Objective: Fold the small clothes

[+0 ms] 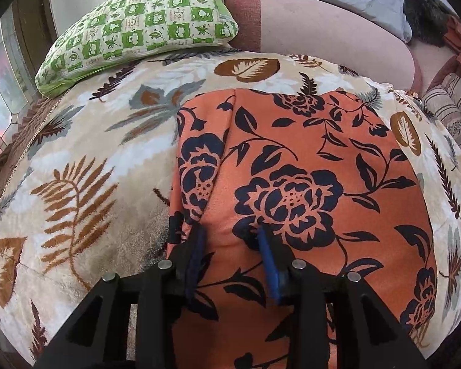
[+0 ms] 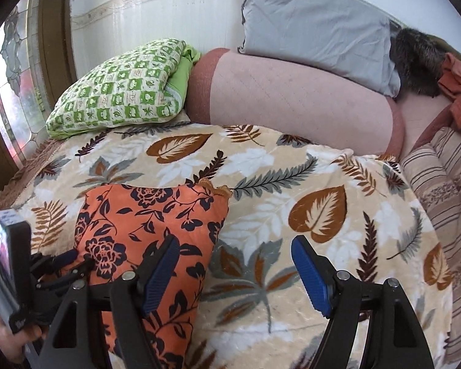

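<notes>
Looking down through the left wrist camera, I saw the orange floral garment [image 1: 292,160] filling the centre and lower right of the frame, spread on the leaf-patterned blanket [image 1: 86,166] that covered the bed. My left hand-held gripper [image 1: 229,233] sat at the bottom centre, its blue pads narrowly parted with their tips down on the orange cloth; a low ridge of fabric rose between them, but I could not tell whether the pads were pressing it. A folded-over edge ran up the cloth in the left part of the garment. In the right wrist view the same garment [image 2: 150,215] lay in the lower left, its frilled corner pointing toward the middle of the frame. My right hand-held gripper [image 2: 235,246] stood wide at the bottom, nothing between its pads: the left pad hung over the garment's right edge and the right pad over bare blanket [image 2: 292,166]. At the far left edge of that view I could see the left hand-held gripper [image 2: 73,259] resting on the cloth, with a hand [image 2: 6,338] beneath it. A green checked pillow [image 2: 123,89] lay in the upper left, a pink bolster [image 2: 292,95] beside it, and a grey pillow [image 2: 316,27] above.
</notes>
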### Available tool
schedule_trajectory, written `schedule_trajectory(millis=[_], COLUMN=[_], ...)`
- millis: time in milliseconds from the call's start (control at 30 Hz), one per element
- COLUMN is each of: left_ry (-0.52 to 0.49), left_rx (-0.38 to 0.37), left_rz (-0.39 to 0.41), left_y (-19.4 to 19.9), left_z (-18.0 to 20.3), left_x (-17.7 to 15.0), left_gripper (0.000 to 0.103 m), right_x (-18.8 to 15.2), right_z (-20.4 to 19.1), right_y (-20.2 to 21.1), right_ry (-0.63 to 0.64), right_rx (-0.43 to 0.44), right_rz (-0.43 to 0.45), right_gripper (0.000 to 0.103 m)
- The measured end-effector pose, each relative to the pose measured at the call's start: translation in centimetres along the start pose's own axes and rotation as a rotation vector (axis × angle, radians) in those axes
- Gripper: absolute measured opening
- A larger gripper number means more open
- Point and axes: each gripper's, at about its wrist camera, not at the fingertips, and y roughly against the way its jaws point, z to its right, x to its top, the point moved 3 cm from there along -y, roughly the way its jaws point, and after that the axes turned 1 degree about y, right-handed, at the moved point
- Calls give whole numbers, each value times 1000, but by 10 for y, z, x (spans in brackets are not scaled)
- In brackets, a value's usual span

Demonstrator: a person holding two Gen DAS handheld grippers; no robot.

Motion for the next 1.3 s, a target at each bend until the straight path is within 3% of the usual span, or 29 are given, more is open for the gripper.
schedule_trajectory(millis=[133,267,433,500,667,767,833,933,1067,1200,1267,1300], left_ry=[-9,-16,-23,-22,27,167,269,347,302,237,224,234], left_rx=[-5,-29,-37,-54,-122,-238,-296,-370,-432,-477,-473,-456], left_rz=[-5,-8,-6,-8,28,77,77,6,2,12,-56,-116], left_y=[0,0,1,1,19,39,40,23,15,4,-18,-36], left_z=[2,4,8,9,4,-23,-50,-74,-73,-61,-58,-57], left_x=[0,0,-1,-2,1,0,-2,-1,13,40,41,36], left_gripper=[43,58,64,72,74,90,90,90,90,90,89,81], right_x=[-4,-6,-6,-6,-11,-22,-36,-59,-82,-80,-74,-72], right_z=[-1,-3,-7,-8,-8,2,10,19,27,25,22,22], right_y=[10,15,18,17,11,0,-17,-51,-90,-105,-113,-117], right_ry=[14,33,52,56,37,-58,-143,-306,-551,-603,-623,-627], right_rx=[-14,-39,-54,-57,-26,91,223,432,685,763,794,804], right_rz=[2,4,7,5,-16,-63,-123,-212,-294,-290,-284,-286], right_gripper=[78,80,82,82,82,84,88,88,88,88,88,88])
